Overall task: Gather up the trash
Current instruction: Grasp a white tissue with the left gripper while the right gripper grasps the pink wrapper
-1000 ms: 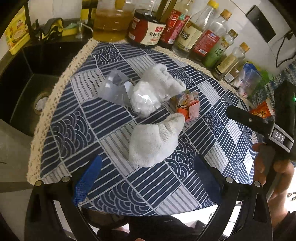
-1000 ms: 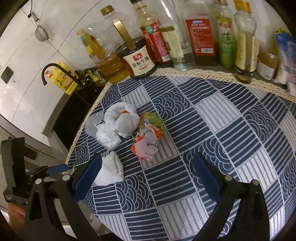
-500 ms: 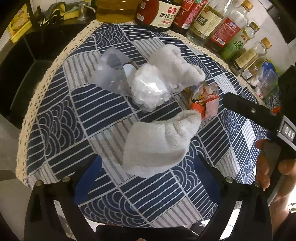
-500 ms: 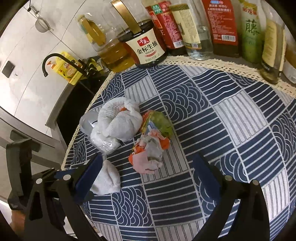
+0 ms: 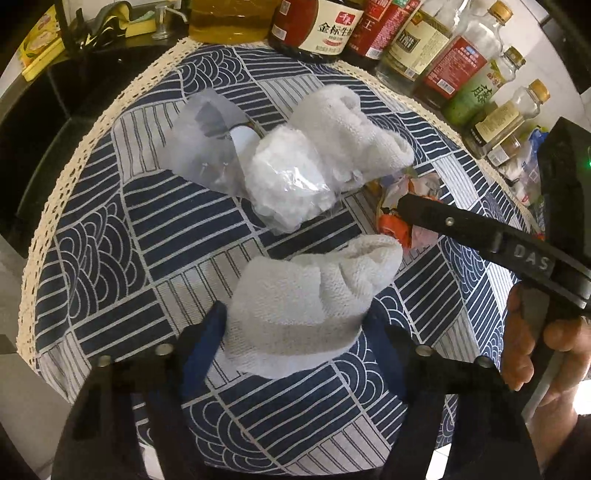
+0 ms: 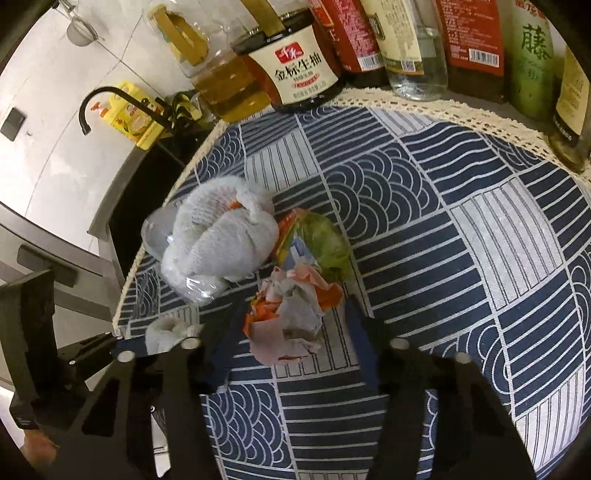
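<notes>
On the blue patterned tablecloth point(image 5: 147, 229) a white cloth wad point(image 5: 306, 295) lies between the blue pads of my left gripper point(image 5: 295, 332). The jaws are closing and the pads meet its two sides. My right gripper point(image 6: 288, 328) is closing too, its pads at the sides of a crumpled orange and white wrapper point(image 6: 291, 314). Behind these lie a second white cloth point(image 6: 221, 240) with a clear plastic bag point(image 5: 288, 188) and a green wrapper point(image 6: 328, 247). One right finger point(image 5: 461, 225) crosses the left wrist view.
Sauce and oil bottles point(image 5: 332, 26) line the far edge of the cloth. A dark sink point(image 5: 55, 110) with a black tap point(image 6: 96, 107) lies to the left. A person's hand point(image 5: 535, 350) holds the right gripper's handle.
Both grippers have sunk closer to the table. Their jaws have gone from wide open to narrow, the left around the cloth wad, the right around the crumpled wrapper.
</notes>
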{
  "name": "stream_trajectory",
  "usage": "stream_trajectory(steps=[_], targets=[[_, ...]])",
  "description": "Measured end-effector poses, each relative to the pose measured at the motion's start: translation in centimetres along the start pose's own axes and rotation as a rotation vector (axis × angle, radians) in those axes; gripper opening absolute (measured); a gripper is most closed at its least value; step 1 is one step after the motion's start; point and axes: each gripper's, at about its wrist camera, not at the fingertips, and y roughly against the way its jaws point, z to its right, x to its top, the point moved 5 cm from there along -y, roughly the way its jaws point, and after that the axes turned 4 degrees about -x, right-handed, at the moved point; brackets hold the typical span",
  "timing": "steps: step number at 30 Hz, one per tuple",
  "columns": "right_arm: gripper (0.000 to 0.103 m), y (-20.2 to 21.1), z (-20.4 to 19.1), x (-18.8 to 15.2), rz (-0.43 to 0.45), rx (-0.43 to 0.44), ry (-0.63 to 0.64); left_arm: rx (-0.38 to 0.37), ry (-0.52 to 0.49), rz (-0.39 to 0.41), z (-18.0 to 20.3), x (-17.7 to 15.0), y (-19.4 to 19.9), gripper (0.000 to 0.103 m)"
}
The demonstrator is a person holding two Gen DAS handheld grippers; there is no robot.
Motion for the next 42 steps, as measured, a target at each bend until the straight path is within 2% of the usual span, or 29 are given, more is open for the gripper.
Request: stream_trajectory(steps=[2, 4, 10, 13, 29, 34, 42], targets=[[0.044, 0.2, -0.1, -0.1, 0.007, 0.003, 0.014, 0.009, -0.011, 0.000, 0.2, -0.1, -0.2, 0.063], [0.037, 0.4, -0.2, -0.1, 0.008, 0.012, 0.019, 0.014, -0.017, 0.002, 0.2, -0.1, -0.1, 0.053], [0.035, 0.7, -0.4, -0.3, 0.017, 0.019, 0.031, 0.000, -0.012, 0.014, 0.1, 0.0, 0.3, 0.039], [0.034, 1.1, -0.6, -0.3, 0.026, 0.024, 0.033, -0.007, -0.010, 0.024, 0.2, -0.1, 0.7, 0.035], [0.034, 3.9, -0.8, -2.5, 0.068, -0.005, -0.010, -0.056, -0.060, 0.060, 0.9, -0.5, 3.2, 0.033], [0.034, 5.3, -1.5, -3.8, 0.098, -0.044, -0.039, -0.094, -0.112, 0.061, 1.0, -0.7, 3.9, 0.033], [0.034, 7.8, -3.9, -7.0, 0.152, -0.157, -0.129, -0.191, -0.208, 0.076, 0.1, -1.9, 6.1, 0.033]])
